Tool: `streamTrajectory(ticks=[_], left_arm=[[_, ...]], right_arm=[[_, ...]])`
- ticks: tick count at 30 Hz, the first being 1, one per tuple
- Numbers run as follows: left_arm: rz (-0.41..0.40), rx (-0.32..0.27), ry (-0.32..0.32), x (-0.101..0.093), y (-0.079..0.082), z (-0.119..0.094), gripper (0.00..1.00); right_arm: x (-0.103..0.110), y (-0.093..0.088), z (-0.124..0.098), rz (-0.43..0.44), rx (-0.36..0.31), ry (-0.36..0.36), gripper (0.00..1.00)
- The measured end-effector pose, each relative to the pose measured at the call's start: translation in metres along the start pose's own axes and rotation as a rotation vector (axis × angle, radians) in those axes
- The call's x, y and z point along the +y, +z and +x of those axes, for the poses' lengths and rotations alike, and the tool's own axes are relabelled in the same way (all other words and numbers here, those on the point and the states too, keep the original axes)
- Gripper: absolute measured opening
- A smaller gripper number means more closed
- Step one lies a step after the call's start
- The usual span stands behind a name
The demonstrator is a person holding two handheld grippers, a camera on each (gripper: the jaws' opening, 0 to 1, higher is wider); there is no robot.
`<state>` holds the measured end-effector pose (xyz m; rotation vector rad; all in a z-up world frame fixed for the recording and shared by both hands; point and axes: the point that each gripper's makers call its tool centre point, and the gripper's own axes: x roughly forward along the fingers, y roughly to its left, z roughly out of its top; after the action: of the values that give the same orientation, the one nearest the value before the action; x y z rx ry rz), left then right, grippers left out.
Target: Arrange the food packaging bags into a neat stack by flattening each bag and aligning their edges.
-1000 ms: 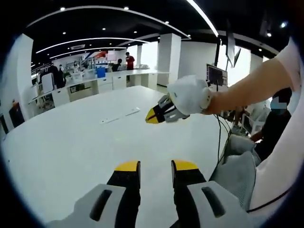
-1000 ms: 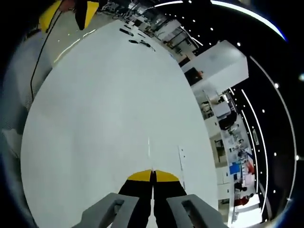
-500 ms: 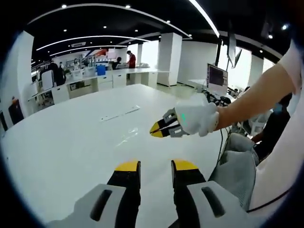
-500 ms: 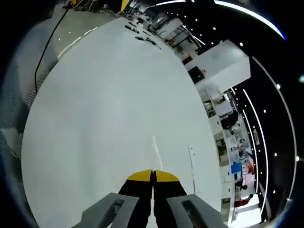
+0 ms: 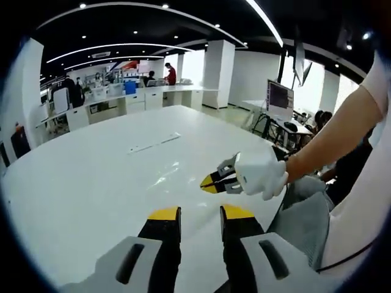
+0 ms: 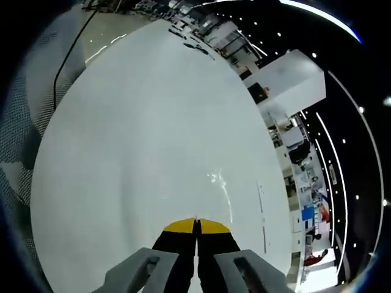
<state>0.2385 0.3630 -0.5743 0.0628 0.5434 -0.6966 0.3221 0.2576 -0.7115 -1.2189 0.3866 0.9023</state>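
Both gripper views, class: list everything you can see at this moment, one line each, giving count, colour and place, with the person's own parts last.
Table: one, white, wide, under both tongs.
Clear crinkled film: one, transparent, flat on the table ahead of the left tongs; too faint to tell if it is a bag.
Thin strip: one, white, farther back on the table.
Monitor: one, dark screen, on a stand beyond the table.
Cable: one, black, along the floor beside the table.
Grey cloth: one, at the table's near edge.
Gloved hand: one, white, holding the right tongs.
Right tongs: yellow-tipped, jaws together, above the table.
Left tongs: yellow-tipped, jaws apart.
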Motion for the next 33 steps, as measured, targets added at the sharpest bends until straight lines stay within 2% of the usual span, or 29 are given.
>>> streamTrajectory(ticks=[10, 33], left_arm=[[-0.011, 0.016, 0.003, -0.002, -0.006, 0.000, 0.23], [-0.040, 0.042, 0.005, 0.000, -0.016, 0.004, 0.23]], right_arm=[[0.003, -0.014, 0.010, 0.020, 0.022, 0.005, 0.00], [-0.005, -0.022, 0.033, 0.013, 0.031, 0.032, 0.00]])
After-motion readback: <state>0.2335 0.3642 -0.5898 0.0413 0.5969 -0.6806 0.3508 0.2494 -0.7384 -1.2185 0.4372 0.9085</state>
